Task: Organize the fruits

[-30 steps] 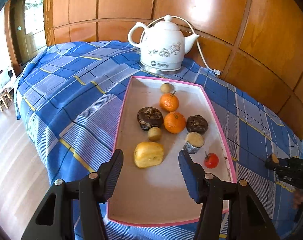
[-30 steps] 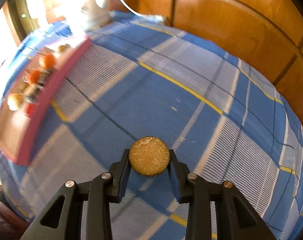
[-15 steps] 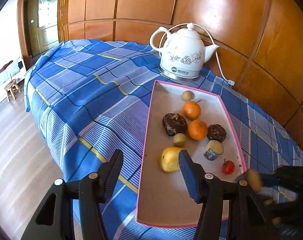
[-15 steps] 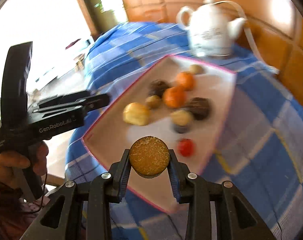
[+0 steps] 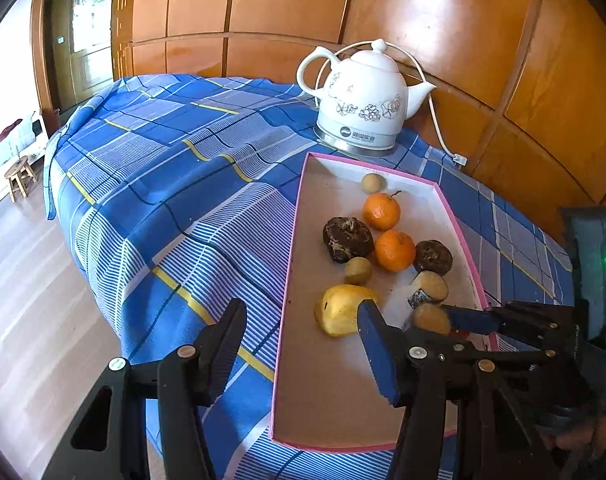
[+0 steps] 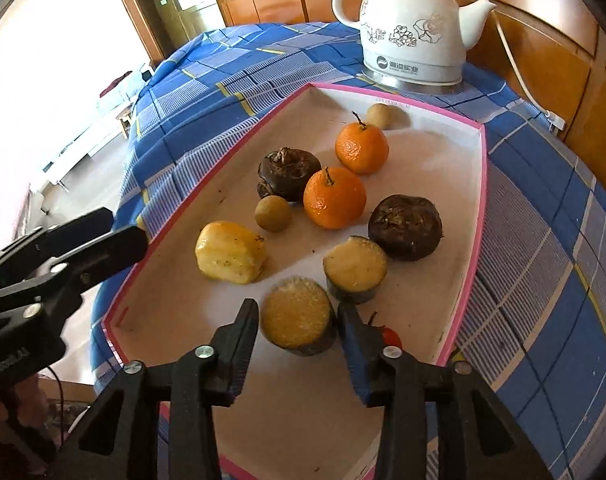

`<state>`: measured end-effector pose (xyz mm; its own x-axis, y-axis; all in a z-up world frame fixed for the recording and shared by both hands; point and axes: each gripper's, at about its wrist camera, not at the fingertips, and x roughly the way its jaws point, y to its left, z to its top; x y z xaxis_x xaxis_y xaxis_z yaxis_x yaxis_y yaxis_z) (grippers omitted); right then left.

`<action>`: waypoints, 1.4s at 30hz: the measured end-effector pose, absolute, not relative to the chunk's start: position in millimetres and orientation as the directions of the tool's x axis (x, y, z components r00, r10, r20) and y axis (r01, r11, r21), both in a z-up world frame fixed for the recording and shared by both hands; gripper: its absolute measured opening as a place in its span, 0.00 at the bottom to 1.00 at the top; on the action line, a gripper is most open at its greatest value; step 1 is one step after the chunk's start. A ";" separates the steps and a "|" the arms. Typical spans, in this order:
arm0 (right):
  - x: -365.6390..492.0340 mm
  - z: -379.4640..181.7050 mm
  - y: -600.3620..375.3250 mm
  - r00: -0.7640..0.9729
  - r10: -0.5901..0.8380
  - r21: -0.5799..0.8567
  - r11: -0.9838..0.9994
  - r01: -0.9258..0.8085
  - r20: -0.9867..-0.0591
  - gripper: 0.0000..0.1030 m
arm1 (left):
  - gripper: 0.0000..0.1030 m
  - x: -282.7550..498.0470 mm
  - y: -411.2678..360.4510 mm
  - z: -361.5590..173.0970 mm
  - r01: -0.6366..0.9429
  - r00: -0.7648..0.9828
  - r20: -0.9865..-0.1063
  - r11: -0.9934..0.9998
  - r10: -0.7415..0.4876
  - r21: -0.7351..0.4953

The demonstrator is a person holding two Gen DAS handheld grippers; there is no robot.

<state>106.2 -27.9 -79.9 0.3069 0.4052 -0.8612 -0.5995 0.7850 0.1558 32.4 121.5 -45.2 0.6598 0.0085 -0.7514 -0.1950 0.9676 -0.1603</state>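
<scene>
The white ceramic electric kettle with grey flower prints [image 6: 413, 20] carries a round dark logo and a short line of Chinese characters on the band near its base; the characters are too small to read with certainty. On the inner far wall of the shallow pink-rimmed cardboard tray [image 6: 393, 107] stands a tiny printed size mark that seems to read "29X18X9.2CM". No other writing can be made out.

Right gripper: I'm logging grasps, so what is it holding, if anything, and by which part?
Nothing is clearly held: the right gripper looks open, its fingers flanking the cut fruit with gaps at its dark sides. The left gripper is empty.
</scene>
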 end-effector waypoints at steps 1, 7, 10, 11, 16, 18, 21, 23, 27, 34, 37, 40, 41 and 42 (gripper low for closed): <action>102.9 -78.7 -28.7 0.310 0.403 0.150 0.784 -0.603 -0.861 0.42 | 0.57 32.3 121.2 -44.8 -0.195 0.661 -0.751 0.968 0.008 -0.161; 93.9 -81.4 -28.2 0.352 0.373 0.091 0.786 -0.612 -0.859 0.39 | 0.57 31.4 119.8 -43.1 -0.195 0.664 -0.748 0.968 0.012 -0.157; 94.1 -81.0 -27.8 0.380 0.357 0.063 0.794 -0.604 -0.854 0.33 | 0.57 30.2 118.3 -41.4 -0.192 0.668 -0.744 0.969 0.014 -0.154; 96.1 -81.0 -28.7 0.388 0.352 0.061 0.802 -0.594 -0.852 0.33 | 0.58 29.6 117.6 -40.9 -0.190 0.669 -0.743 0.970 0.015 -0.152; 102.8 -81.9 -32.7 0.405 0.356 0.072 0.819 -0.569 -0.842 0.33 | 0.58 27.4 113.9 -38.0 -0.178 0.677 -0.735 0.974 0.020 -0.138; 101.9 -82.4 -32.4 0.408 0.355 0.069 0.819 -0.570 -0.841 0.33 | 0.58 27.2 112.8 -37.5 -0.176 0.679 -0.734 0.975 0.022 -0.133; 102.7 -83.1 -33.6 0.404 0.362 0.086 0.824 -0.559 -0.840 0.33 | 0.58 26.3 111.3 -36.9 -0.173 0.681 -0.732 0.976 0.022 -0.132; 103.7 -85.3 -35.0 0.391 0.366 0.105 0.828 -0.550 -0.845 0.33 | 0.58 26.1 109.8 -36.5 -0.172 0.682 -0.731 0.977 0.024 -0.129; 101.4 -91.7 -35.7 0.379 0.354 0.108 0.836 -0.537 -0.855 0.33 | 0.60 25.0 108.1 -35.6 -0.172 0.684 -0.729 0.977 0.028 -0.124; 90.7 -84.3 -40.0 0.401 0.370 0.123 0.844 -0.522 -0.838 0.34 | 0.61 22.3 103.1 -34.5 -0.165 0.686 -0.727 0.979 0.030 -0.116; 83.0 -75.9 -44.0 0.430 0.371 0.118 0.852 -0.510 -0.823 0.35 | 0.63 19.4 101.2 -31.9 -0.166 0.696 -0.717 0.981 0.041 -0.105; 71.4 -64.3 -50.9 0.478 0.371 0.112 0.866 -0.487 -0.796 0.36 | 0.69 16.2 98.3 -29.2 -0.168 0.707 -0.705 0.981 0.056 -0.092; 67.1 -60.5 -54.5 0.495 0.370 0.113 0.874 -0.473 -0.786 0.37 | 0.72 14.4 96.9 -27.8 -0.168 0.715 -0.697 0.982 0.061 -0.087; 62.6 -56.7 -58.7 0.517 0.364 0.112 0.884 -0.454 -0.775 0.38 | 0.74 11.6 94.5 -25.9 -0.169 0.725 -0.685 0.982 0.068 -0.081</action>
<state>62.6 -58.7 -56.7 0.5171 0.3639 -0.7747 -0.4542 0.8838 0.1120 11.6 94.5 -25.9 0.7253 0.0681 -0.6850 -0.1688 0.9823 -0.0810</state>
